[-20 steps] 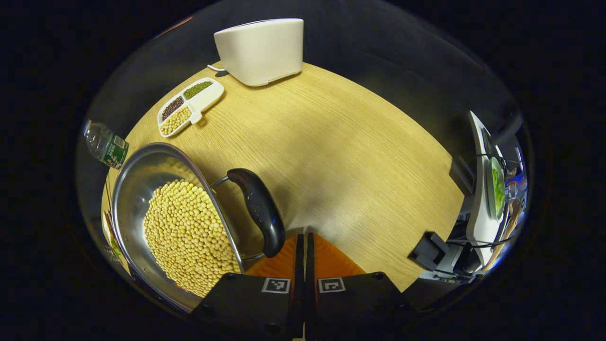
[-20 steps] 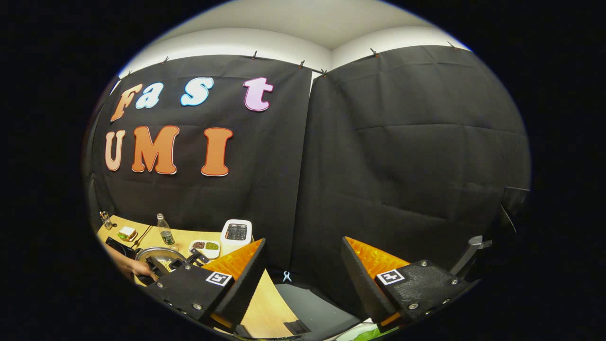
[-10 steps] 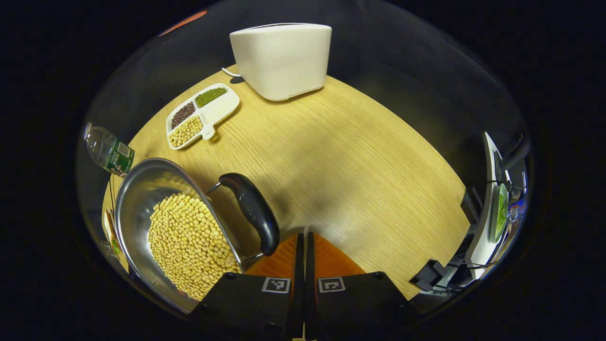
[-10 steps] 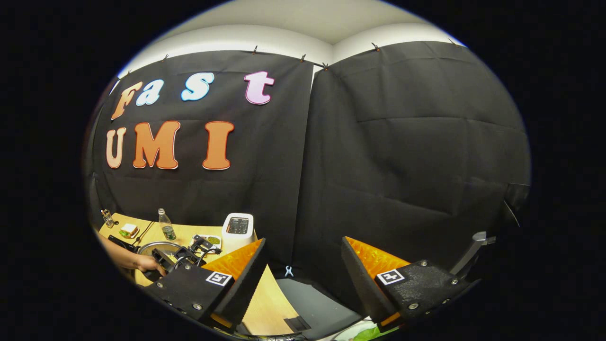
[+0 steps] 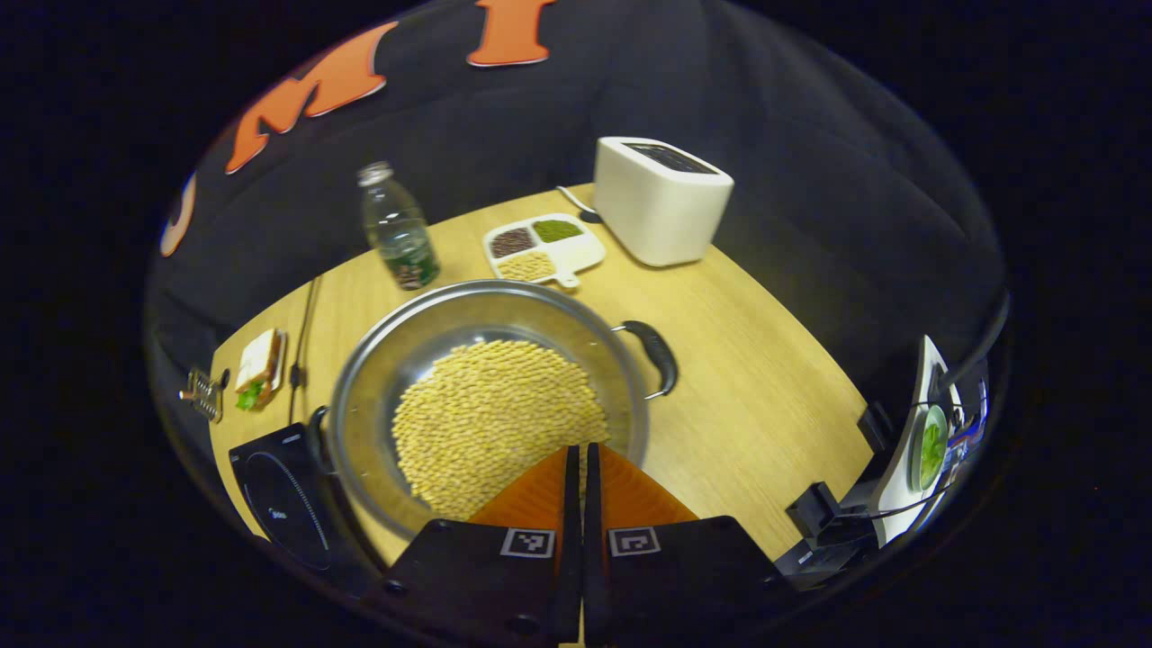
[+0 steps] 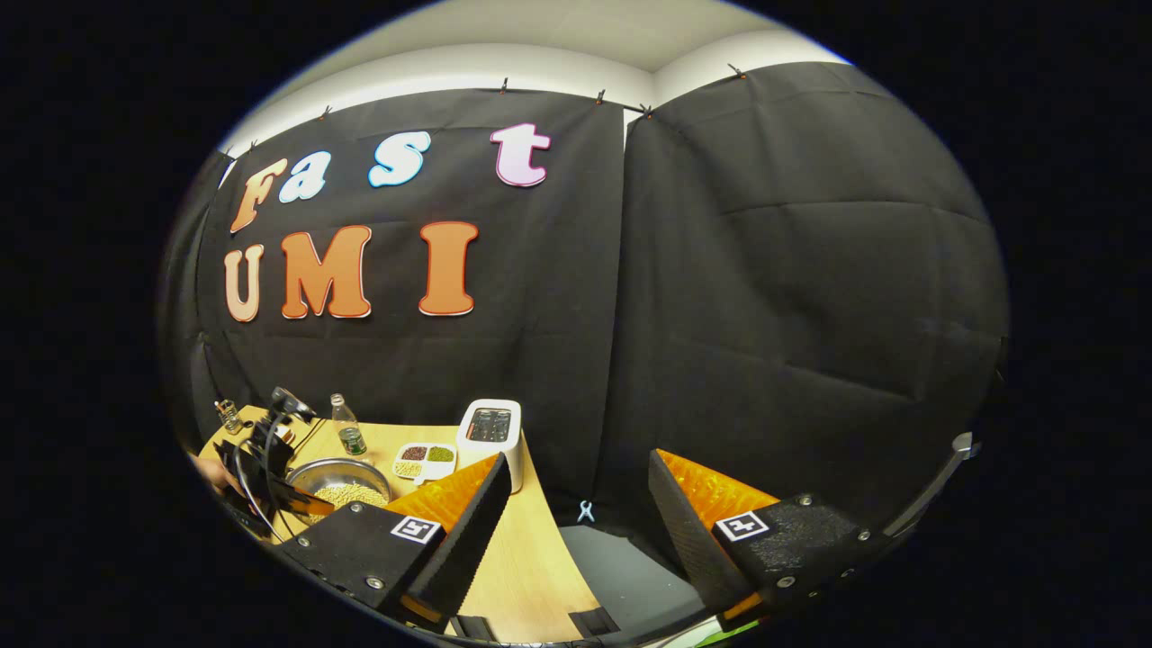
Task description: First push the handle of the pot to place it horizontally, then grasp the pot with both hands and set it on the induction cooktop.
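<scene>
Left tongs (image 5: 576, 450), closed on nothing, have pulled back from the black handle (image 5: 655, 356). Steel pot (image 5: 490, 396) of beans sits on the wooden table (image 5: 747, 396) at twelve o'clock of them, handle at two, cooktop (image 5: 283, 499) at nine. Right tongs (image 6: 576, 481) hang open, farther off.

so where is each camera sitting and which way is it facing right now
Left gripper view: rides the left claw, above the wooden table, looking down into the steel pot of yellow beans; its shut fingers show.
Right gripper view: rides the right claw, facing the black cloth wall; its open fingers show.
Shared: pot, white toaster.
</scene>
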Action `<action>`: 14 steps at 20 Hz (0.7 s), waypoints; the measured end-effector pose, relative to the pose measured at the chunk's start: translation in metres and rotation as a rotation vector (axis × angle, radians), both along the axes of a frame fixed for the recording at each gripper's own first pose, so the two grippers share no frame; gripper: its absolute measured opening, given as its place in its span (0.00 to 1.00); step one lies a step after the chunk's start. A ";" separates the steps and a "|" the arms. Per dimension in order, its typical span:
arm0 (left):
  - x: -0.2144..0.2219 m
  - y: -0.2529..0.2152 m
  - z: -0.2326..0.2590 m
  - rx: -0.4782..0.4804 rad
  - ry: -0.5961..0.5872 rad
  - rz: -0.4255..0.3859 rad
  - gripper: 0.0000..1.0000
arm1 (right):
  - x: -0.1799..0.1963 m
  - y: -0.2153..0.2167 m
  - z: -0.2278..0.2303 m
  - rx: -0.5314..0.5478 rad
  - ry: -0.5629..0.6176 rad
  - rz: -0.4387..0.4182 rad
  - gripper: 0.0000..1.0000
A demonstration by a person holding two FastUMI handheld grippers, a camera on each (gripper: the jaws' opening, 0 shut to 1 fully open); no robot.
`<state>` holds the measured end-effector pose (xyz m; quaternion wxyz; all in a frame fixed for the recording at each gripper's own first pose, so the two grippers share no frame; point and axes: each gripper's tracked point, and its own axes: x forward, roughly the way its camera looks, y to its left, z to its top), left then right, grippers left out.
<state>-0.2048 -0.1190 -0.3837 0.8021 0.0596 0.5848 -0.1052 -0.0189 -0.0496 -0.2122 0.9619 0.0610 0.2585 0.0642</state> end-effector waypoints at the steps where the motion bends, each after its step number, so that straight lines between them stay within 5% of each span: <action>1: 0.000 0.022 0.008 0.013 -0.010 0.040 0.08 | 0.001 0.004 -0.004 0.005 0.012 0.010 0.95; 2: 0.000 0.043 0.013 0.027 -0.023 0.079 0.13 | 0.002 0.008 -0.007 0.005 0.020 0.018 0.98; 5: 0.002 0.099 0.025 0.042 -0.040 0.161 0.60 | 0.002 0.019 -0.010 -0.029 0.031 0.016 0.95; 7: 0.009 0.126 0.024 0.036 -0.042 0.182 0.84 | 0.002 0.028 -0.006 -0.051 0.031 -0.002 0.96; 14: 0.021 0.178 0.003 -0.020 0.005 0.193 0.99 | 0.000 0.098 0.001 -0.017 0.076 -0.034 0.96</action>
